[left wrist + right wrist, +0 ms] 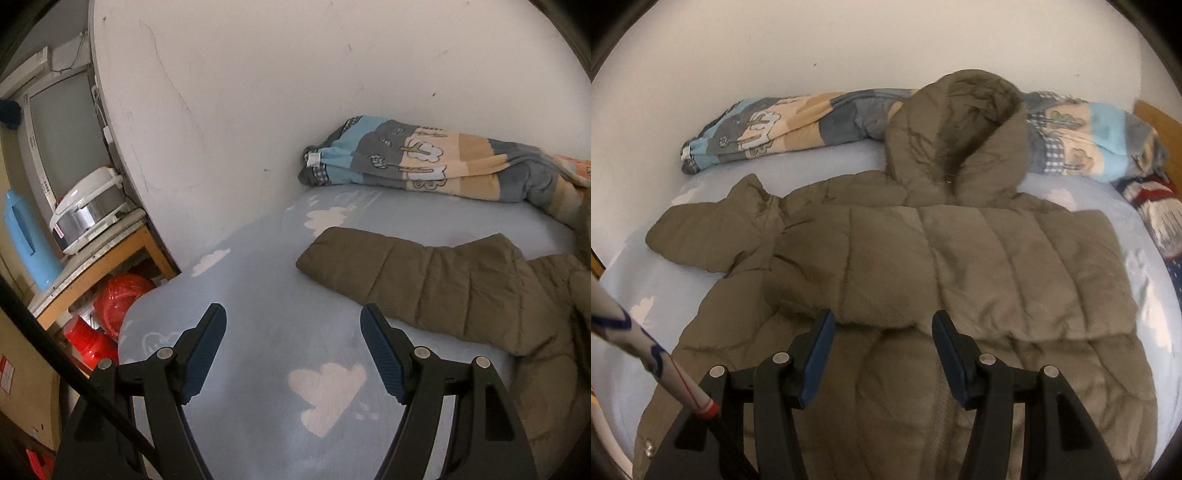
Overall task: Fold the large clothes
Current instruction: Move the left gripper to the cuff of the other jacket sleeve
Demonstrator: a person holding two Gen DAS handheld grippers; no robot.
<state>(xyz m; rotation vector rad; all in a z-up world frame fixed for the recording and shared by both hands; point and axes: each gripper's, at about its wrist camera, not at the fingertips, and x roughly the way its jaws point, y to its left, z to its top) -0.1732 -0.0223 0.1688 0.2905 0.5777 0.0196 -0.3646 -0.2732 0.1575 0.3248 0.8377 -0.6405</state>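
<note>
The left gripper (293, 317) hovers wide open and empty over the blue sheet (258, 295), its sleeve (406, 273) at two o'clock. The right gripper (882, 325) hangs wide open, holding nothing, above the olive puffer jacket (923, 266), hood (960, 133) at twelve o'clock.

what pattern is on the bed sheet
Light blue sheet with white clouds, clearest in the left wrist view.

coat (886, 266): brown, puffy, lying flat on the bed
hood (956, 140): at the top
one sleeve (406, 273): sticking out
</note>
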